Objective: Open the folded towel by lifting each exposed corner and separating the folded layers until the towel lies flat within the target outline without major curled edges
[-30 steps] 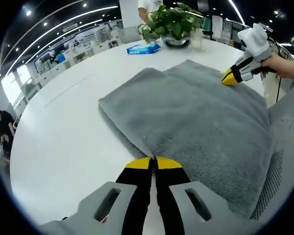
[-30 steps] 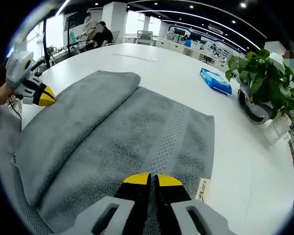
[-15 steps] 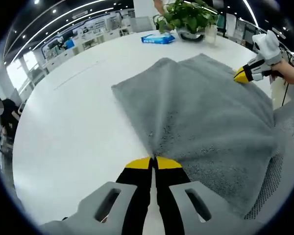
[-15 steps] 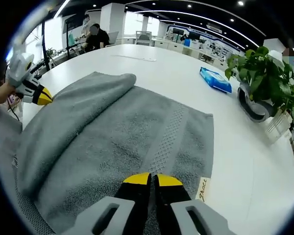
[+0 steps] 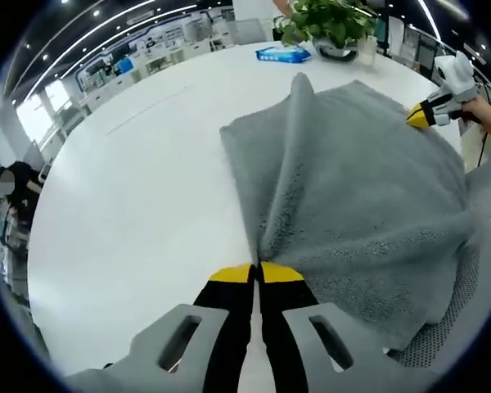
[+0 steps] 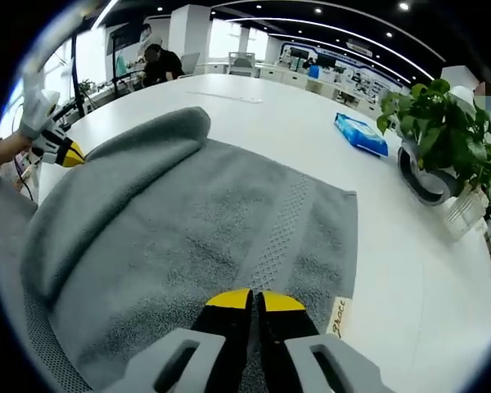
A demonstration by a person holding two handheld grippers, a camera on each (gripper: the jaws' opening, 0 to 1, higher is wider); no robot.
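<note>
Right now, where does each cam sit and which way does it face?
Left gripper view: rides the left gripper, shut on the grey towel, facing the plant; a hand holds the right gripper.
Right gripper view: rides the right gripper, shut on the towel, facing across the white table; left gripper at left.
Shared: towel, plant, blue packet.

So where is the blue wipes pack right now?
The blue wipes pack lies on the white table beyond the towel, just left of the potted plant in the right gripper view.
</note>
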